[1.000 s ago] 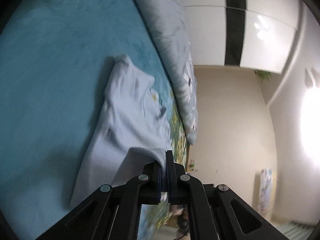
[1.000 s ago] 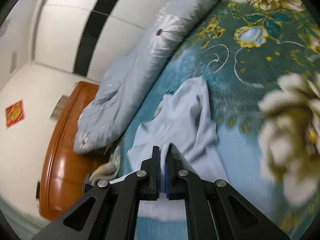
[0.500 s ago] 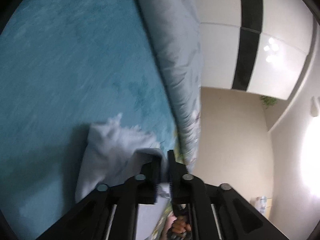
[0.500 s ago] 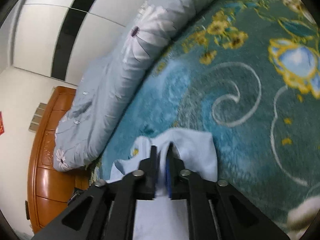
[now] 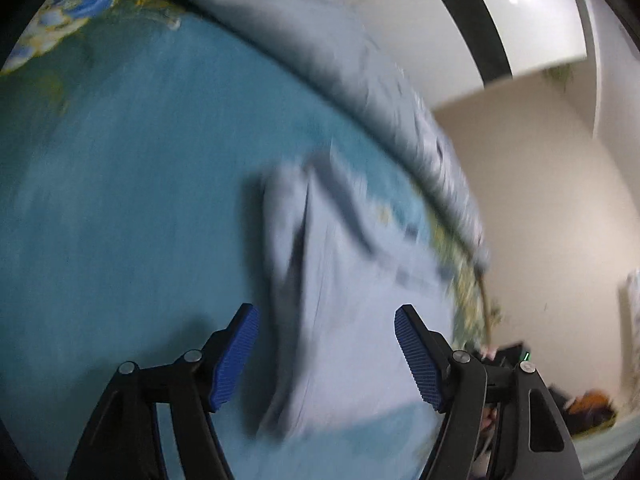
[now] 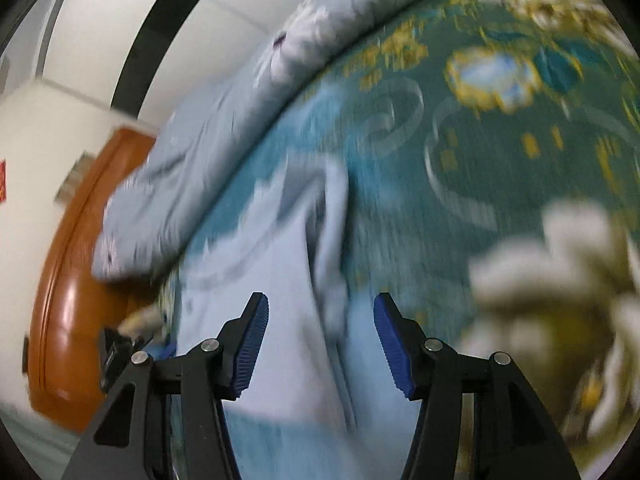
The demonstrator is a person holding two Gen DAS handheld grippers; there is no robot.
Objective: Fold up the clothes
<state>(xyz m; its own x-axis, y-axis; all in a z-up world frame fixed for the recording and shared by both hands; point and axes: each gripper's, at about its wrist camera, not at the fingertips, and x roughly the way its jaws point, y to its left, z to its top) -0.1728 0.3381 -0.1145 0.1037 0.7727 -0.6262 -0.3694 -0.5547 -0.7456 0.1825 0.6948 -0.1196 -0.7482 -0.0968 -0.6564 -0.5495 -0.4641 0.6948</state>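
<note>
A pale blue-white garment (image 5: 340, 280) lies rumpled on the teal bedspread (image 5: 120, 200), blurred by motion. My left gripper (image 5: 326, 316) hovers over its near end with jaws opening, and nothing sits between the blue pads (image 5: 234, 356). In the right wrist view the same garment (image 6: 280, 300) stretches away beneath my right gripper (image 6: 320, 302). Its jaws are opening too, pads (image 6: 394, 350) clear of the cloth.
A rolled grey floral duvet (image 5: 320, 60) runs along the far side of the bed and shows again as a duvet (image 6: 240, 128) beside a wooden headboard (image 6: 68, 280). Floral patterned bedspread (image 6: 500, 120) spreads to the right. White wardrobe doors (image 5: 440, 8) stand behind.
Both grippers were shut on folds of the garment and have let go; their jaws now stand apart. The garment has dropped onto the bed. Both views have swung.
</note>
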